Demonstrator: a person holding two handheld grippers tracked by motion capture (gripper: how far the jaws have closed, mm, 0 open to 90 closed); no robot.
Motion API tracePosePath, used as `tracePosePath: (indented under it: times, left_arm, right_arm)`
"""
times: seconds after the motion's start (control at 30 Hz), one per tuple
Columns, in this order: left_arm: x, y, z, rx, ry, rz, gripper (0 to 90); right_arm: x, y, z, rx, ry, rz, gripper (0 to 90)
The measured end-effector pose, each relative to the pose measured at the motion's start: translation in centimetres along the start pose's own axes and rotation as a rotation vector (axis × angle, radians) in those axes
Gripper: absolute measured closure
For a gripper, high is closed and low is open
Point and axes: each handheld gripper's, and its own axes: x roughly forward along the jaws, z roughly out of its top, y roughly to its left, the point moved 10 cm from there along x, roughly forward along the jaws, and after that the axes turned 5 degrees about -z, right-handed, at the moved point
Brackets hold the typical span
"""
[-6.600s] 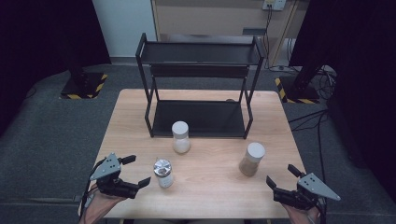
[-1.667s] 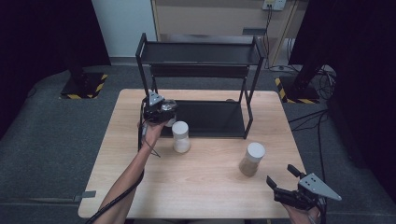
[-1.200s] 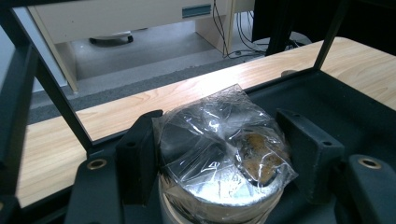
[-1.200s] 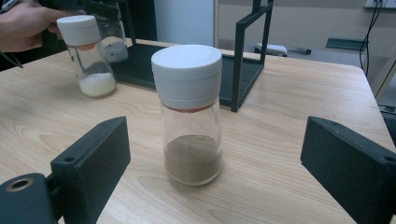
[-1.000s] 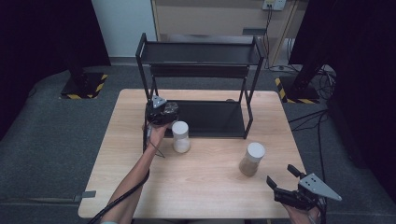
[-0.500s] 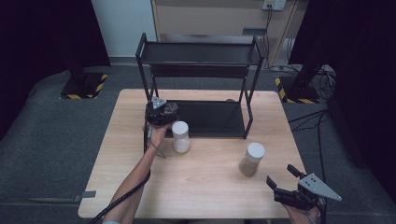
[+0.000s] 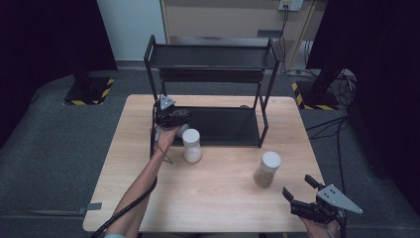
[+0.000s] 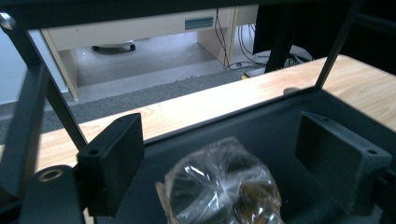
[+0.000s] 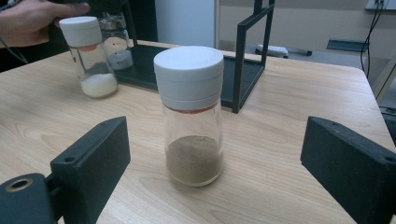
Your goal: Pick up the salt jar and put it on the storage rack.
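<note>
My left gripper (image 7: 179,118) reaches into the black rack's lower shelf (image 7: 225,128). Its jaws have just been opening, and they now stand open on either side of a silver-capped jar (image 8: 223,185) without touching it. That jar stands on the shelf (image 8: 261,116), and it also appears in the right gripper view (image 9: 115,41). My right gripper (image 7: 298,187) rests open near the table's front right corner. A white-capped jar of brown powder (image 9: 192,116) stands upright just ahead of its jaws, untouched (image 7: 267,169).
A white-capped jar of white powder (image 7: 191,145) stands on the table in front of the rack, right beside my left hand (image 9: 28,21). The two-tier black rack (image 7: 213,54) occupies the back of the wooden table (image 7: 148,198). Dark floor surrounds the table.
The silver-capped jar has gone from the table's front left to the rack's lower shelf with my left gripper. Over the last second that hand barely shifts. The right gripper stays still.
</note>
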Motion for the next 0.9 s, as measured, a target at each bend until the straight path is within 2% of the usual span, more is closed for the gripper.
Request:
tracePosePath:
  times: [0.13, 0.27, 0.4, 0.47, 0.6, 0.7, 0.8, 0.9]
  left_arm:
    - [-0.7, 0.0, 1.0, 0.021, -0.011, -0.011, 11.8]
    - [-1.3, -0.2, 2.1, 0.008, -0.019, -0.029, 7.6]
    - [-2.1, -0.6, 3.0, 0.027, -0.026, -0.040, 5.3]
    - [-2.6, -0.7, 3.5, 0.026, -0.036, -0.054, 4.4]
    - [-3.7, -1.1, 4.4, 0.056, -0.036, -0.080, 2.3]
    - [-4.9, -1.6, 5.3, 0.070, -0.039, -0.120, 0.6]
    - [-5.4, -1.9, 5.6, 0.081, -0.031, -0.130, 0.1]
    - [-6.7, -2.4, 5.8, 0.088, -0.035, -0.161, 0.0]
  right_arm:
    - [0.0, 0.0, 0.0, -0.002, 0.001, 0.001, 8.2]
    - [0.0, 0.0, 0.0, -0.001, 0.002, 0.001, 8.2]
    - [0.0, 0.0, 0.0, -0.003, 0.002, 0.002, 8.2]
    - [0.0, 0.0, 0.0, -0.002, 0.003, 0.002, 8.2]
    - [0.0, 0.1, 0.0, -0.003, 0.004, 0.002, 8.2]
    - [0.1, 0.1, 0.0, -0.004, 0.005, 0.001, 8.2]
    - [0.1, 0.1, 0.0, -0.004, 0.005, 0.001, 8.2]
    - [0.0, 0.1, 0.1, -0.006, 0.004, 0.002, 8.2]
